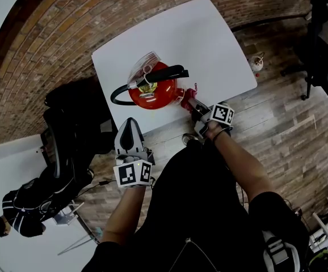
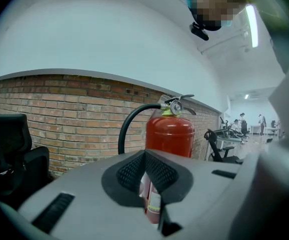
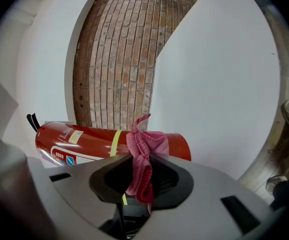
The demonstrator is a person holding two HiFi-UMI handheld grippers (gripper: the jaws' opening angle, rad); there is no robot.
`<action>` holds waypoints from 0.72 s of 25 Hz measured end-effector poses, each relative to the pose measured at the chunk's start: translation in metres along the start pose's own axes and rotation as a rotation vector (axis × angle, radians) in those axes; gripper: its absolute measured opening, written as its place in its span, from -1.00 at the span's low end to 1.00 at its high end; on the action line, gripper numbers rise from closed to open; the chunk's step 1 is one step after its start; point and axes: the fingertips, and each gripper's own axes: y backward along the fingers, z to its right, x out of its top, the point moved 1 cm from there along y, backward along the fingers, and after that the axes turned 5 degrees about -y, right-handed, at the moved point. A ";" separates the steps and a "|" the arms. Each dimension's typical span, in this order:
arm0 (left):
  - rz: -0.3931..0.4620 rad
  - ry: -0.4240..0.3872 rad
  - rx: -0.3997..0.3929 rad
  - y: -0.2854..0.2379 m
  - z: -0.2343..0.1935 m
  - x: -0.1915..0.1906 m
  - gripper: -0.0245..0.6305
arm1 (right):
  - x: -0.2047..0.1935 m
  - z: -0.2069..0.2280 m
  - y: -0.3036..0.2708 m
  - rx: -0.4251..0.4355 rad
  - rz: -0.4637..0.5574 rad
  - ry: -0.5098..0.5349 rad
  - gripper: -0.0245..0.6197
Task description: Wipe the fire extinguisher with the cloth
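Note:
A red fire extinguisher [image 1: 152, 92] with a black hose [image 1: 116, 96] and black handle stands upright on the white table [image 1: 209, 44], near its front edge. My right gripper [image 1: 191, 104] is shut on a pink cloth [image 1: 185, 94] and holds it against the extinguisher's right side. In the right gripper view the cloth [image 3: 143, 151] hangs between the jaws, touching the red cylinder [image 3: 79, 138]. My left gripper [image 1: 130, 123] is at the table's front edge, apart from the extinguisher, shut and holding nothing. The left gripper view shows the extinguisher [image 2: 169, 134] straight ahead beyond the jaws.
A black office chair [image 1: 67, 126] stands left of the table. A seated person [image 1: 19, 214] is at the lower left. On the wooden floor right of the table is a small bottle [image 1: 256, 62], with another black chair [image 1: 317, 55] beyond it. A brick wall [image 2: 74, 114] lies behind the table.

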 end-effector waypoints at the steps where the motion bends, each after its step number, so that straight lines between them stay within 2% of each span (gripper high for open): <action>1: 0.001 0.002 -0.003 0.000 0.001 0.001 -0.83 | 0.000 -0.004 0.001 0.002 0.000 -0.001 -0.62; 11: 0.031 0.008 -0.017 0.000 0.005 0.013 -0.84 | -0.003 -0.047 0.009 0.047 0.003 -0.004 -0.62; 18: 0.039 0.013 -0.030 0.002 0.011 0.021 -0.84 | -0.003 -0.070 0.014 0.043 -0.015 0.017 -0.62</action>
